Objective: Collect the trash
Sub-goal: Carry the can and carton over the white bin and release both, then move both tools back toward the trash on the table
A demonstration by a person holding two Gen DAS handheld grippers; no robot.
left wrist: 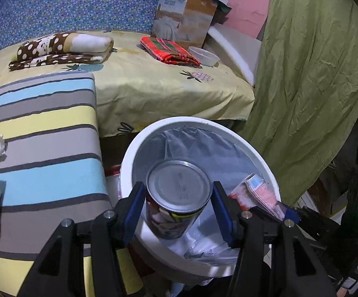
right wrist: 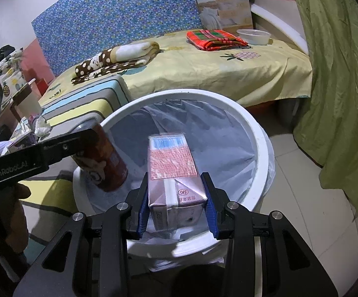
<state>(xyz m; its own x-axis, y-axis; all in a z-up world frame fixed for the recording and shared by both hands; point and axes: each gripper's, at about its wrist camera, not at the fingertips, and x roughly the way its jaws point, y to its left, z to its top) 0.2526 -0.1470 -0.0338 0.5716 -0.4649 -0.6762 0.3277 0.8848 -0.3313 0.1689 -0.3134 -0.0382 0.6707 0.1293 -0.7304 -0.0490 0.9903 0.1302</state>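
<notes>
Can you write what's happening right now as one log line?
left gripper: holds can | right gripper: holds carton | both over bin | not dropped yet

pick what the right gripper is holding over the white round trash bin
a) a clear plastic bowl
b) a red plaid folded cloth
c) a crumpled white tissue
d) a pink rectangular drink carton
d: in the right wrist view the pink rectangular drink carton sits clamped between the blue pads of the right gripper, above the lined white round trash bin.
</notes>
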